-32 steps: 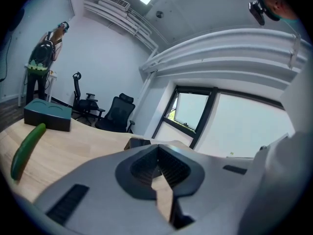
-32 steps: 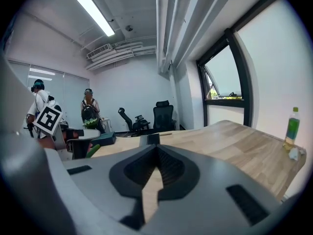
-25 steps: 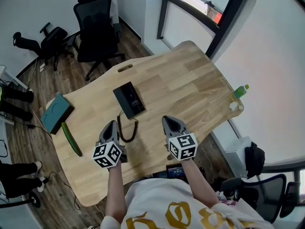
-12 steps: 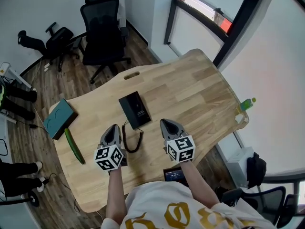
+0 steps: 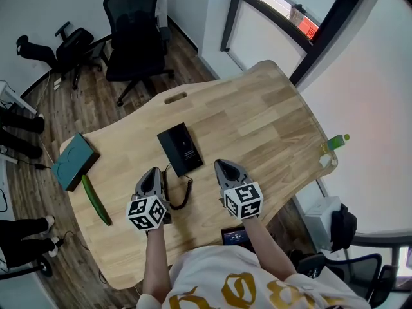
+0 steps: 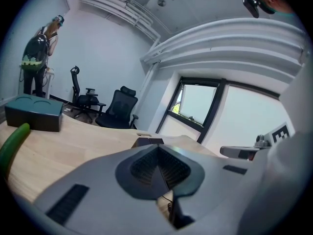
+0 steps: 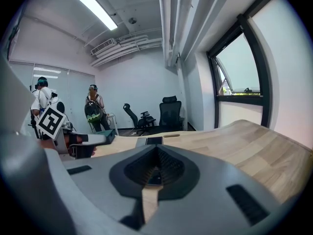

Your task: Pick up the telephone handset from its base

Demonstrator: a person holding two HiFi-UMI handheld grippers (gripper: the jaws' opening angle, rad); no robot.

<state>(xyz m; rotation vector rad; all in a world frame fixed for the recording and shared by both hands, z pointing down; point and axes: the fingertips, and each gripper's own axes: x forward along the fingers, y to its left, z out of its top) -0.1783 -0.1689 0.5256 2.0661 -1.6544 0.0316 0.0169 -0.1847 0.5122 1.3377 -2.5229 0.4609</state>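
Still shut, both grippers short of the phone

Both jaws are pressed together with nothing between them: the grey plastic left gripper (image 5: pixel 154 171) and the matching right gripper (image 5: pixel 219 164) hover over the near edge of the pale, smooth-planked wooden table (image 5: pixel 257 114). The flat black rectangular telephone (image 5: pixel 181 148) lies just ahead, between their lines, handset resting on its base. Its black coiled cord (image 5: pixel 187 190) loops back between the two grippers.

Against a second ago, both grippers sit slightly nearer the telephone; the handset has not moved.

To the left lie a long green cucumber (image 5: pixel 95 200) and a teal box (image 5: pixel 74 161), well apart from the phone. A green bottle (image 5: pixel 337 140) stands at the right corner, with black mesh office chairs (image 5: pixel 132 37) beyond. Nothing blocks the way to the phone.
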